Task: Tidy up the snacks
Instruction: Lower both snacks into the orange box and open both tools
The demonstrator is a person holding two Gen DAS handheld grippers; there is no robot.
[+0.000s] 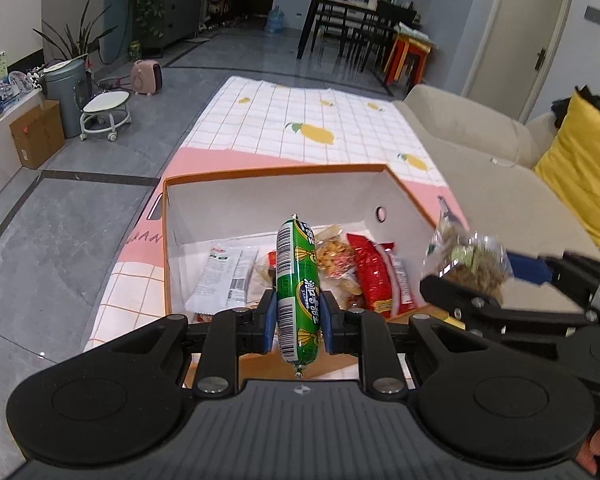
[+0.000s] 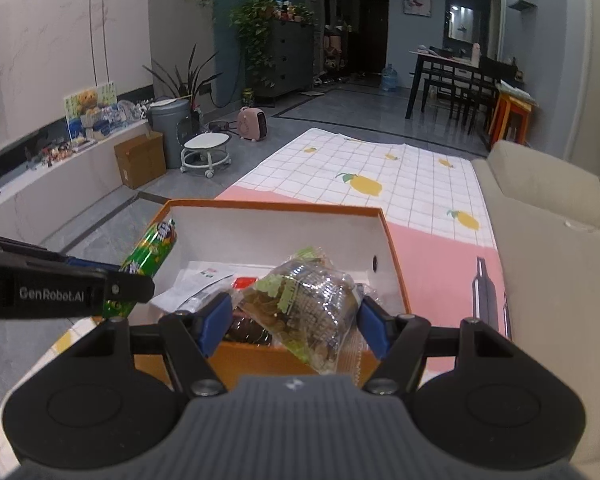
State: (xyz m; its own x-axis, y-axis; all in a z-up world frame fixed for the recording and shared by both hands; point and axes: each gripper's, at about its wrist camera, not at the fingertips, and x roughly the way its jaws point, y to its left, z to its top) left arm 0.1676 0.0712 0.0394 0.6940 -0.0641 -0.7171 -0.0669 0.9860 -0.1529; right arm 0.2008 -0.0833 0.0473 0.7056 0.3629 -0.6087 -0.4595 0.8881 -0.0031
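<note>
**Two snacks held above the orange box**

A checked mat with lemon prints (image 1: 300, 120) is spread over the floor, and the orange box (image 1: 260, 172) stands on its near, pink end, open at the top. All places below are given from that box. A beige sofa (image 1: 480, 160) is seen just beside its right wall. Inside the box, a white packet (image 1: 220, 276) lies toward the left wall, a red packet (image 1: 380, 272) toward the right, and a clear bag of mixed nuts (image 1: 334, 260) between them.

The left gripper (image 1: 298, 320) is held over the near rim of the box, its jaws closed on a green sausage stick (image 1: 298, 292). The stick's long axis runs away from the jaws toward the far wall, its tip over the box floor. The right gripper (image 2: 296, 320) is held over the near right corner, its jaws pressed wide on a crinkled clear snack bag (image 2: 304, 304), which bulges between the pads.

Both snacks are judged to be above the box, not yet in it. The opening lies ahead of and below each pair of jaws. The left hand appears nearer the middle of the box, so the stick would probably be laid lengthwise in the gap between the white packet and the nuts.
</note>
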